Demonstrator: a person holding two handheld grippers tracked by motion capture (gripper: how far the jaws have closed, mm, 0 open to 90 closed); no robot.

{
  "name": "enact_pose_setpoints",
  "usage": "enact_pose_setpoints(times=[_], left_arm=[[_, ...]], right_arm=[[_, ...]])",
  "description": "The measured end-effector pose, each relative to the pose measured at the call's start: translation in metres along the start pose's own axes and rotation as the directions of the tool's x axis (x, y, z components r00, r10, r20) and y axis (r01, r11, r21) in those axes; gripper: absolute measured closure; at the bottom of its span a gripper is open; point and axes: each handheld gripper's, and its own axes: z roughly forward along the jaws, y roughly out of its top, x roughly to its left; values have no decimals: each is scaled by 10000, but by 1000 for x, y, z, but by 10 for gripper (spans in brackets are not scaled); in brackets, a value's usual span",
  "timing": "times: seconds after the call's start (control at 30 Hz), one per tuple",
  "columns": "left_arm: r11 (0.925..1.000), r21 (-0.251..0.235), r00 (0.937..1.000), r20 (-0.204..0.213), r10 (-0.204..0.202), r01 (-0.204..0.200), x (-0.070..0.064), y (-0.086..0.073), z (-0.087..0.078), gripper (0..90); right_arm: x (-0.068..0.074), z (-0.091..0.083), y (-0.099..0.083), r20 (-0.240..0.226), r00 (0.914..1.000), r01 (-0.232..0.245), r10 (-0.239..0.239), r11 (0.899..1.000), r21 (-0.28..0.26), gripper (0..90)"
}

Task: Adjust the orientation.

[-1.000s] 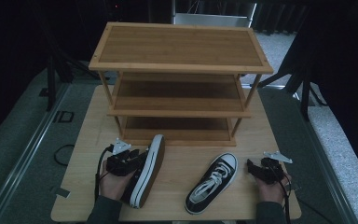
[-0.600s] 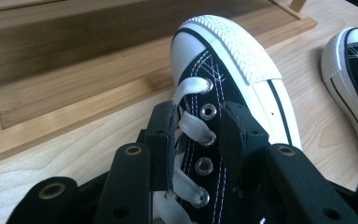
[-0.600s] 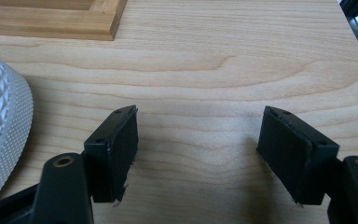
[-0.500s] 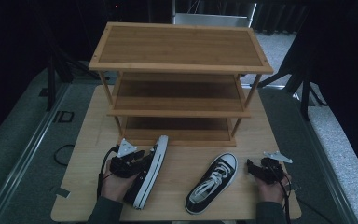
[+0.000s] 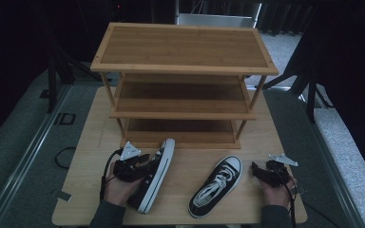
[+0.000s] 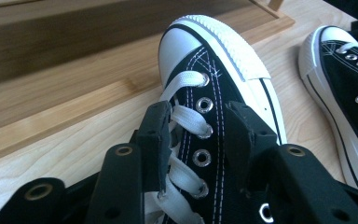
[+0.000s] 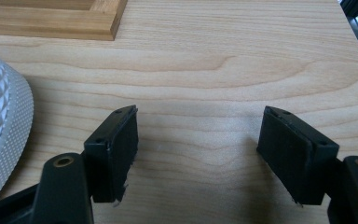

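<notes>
A black canvas shoe with white laces and toe cap (image 5: 156,175) (image 6: 214,51) lies tipped on its side at the front left of the table, sole facing right. My left gripper (image 5: 142,165) (image 6: 198,126) is shut on its laced upper, one jaw on the laces and one outside the eyelet row. Its mate, the second black shoe (image 5: 216,186) (image 6: 345,79), rests upright at the front centre, toe pointing to the rack. My right gripper (image 5: 256,169) (image 7: 198,135) hovers low over bare wood just right of that shoe, open and holding nothing; the shoe's white toe (image 7: 0,126) shows to the left.
A three-tier bamboo shoe rack (image 5: 183,66) (image 6: 51,70) (image 7: 51,21) stands at the back of the wooden table (image 5: 95,123), its shelves bare. Dark floor and stands surround the table. A cable loops off the left edge.
The left gripper and the shoe in it have shifted a little to the right and turned, the toe now closer to the rack's base. The right gripper and second shoe have stayed put.
</notes>
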Motion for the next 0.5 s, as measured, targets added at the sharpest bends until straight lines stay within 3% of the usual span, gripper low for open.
enact_pose_setpoints(times=[0.5], left_arm=[[9989,168,9976,555,424,-433,-19,4,11,520]], right_arm=[[0,0,0,-8,10000,-2,2,10000,1,284]])
